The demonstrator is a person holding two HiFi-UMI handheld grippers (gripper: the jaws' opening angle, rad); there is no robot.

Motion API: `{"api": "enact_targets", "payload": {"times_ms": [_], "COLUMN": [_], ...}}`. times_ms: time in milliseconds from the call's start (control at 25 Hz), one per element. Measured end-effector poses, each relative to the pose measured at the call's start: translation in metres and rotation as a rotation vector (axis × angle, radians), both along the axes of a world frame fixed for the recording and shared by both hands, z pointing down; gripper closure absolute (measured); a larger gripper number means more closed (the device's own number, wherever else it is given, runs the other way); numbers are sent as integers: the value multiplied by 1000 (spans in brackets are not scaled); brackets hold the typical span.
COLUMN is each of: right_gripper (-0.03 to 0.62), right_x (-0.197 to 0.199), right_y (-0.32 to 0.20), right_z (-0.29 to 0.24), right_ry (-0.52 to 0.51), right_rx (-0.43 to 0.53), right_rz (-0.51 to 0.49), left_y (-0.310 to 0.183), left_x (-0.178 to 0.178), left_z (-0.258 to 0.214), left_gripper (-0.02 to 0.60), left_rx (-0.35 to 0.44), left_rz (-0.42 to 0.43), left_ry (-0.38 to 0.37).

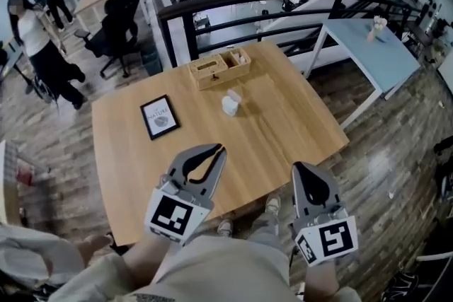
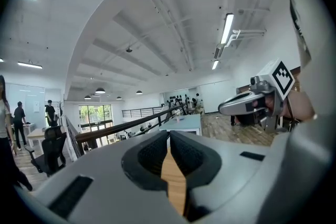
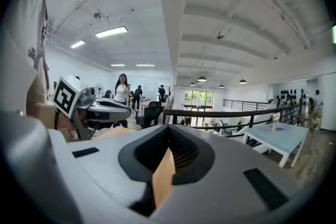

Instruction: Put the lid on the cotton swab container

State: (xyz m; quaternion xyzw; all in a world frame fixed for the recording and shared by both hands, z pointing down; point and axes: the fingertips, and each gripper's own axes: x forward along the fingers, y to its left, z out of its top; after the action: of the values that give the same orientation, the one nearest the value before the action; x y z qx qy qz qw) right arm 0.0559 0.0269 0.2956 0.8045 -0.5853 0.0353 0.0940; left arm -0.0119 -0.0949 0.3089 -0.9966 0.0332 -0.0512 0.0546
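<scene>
A small white cotton swab container [image 1: 229,107] stands near the middle of the wooden table [image 1: 283,124]. A white piece that may be its lid [image 1: 235,96] sits against its far side; it is too small to be sure. My left gripper [image 1: 219,149] hovers over the table's near part, well short of the container, shut with nothing in it. My right gripper [image 1: 300,167] is held at the near edge, to the right, also shut and empty. In the left gripper view the jaws [image 2: 169,135] meet at their tips, and in the right gripper view [image 3: 169,129] they do the same. Both cameras point up and the container is out of their sight.
A wooden organizer tray [image 1: 219,67] lies at the table's far edge. A framed picture [image 1: 159,117] rests at the left. A black railing [image 1: 283,0] runs behind the table, with a light blue table [image 1: 375,46] at the right. People stand far left.
</scene>
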Motion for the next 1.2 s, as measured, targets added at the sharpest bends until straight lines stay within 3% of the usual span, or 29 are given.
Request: {"api": "enact_targets", "payload": {"times_ms": [440,840,1200], "right_gripper": [568,568,568], "right_x": [98,208,268], "right_y": [-45,-84,-99], "right_z": [12,9,19], "right_ry": [-15,-47,-64], "right_rx": [0,-17,-25], "right_rz": [-156,-424,-615], "left_y": [-30,-48,-45], "left_x": [75,157,190], "left_z": [16,8,7], "left_gripper": [545,545,545], "left_rx": [1,-4,9], "left_rz": [-160,-446,-672], "left_ry": [-27,-61,-92]}}
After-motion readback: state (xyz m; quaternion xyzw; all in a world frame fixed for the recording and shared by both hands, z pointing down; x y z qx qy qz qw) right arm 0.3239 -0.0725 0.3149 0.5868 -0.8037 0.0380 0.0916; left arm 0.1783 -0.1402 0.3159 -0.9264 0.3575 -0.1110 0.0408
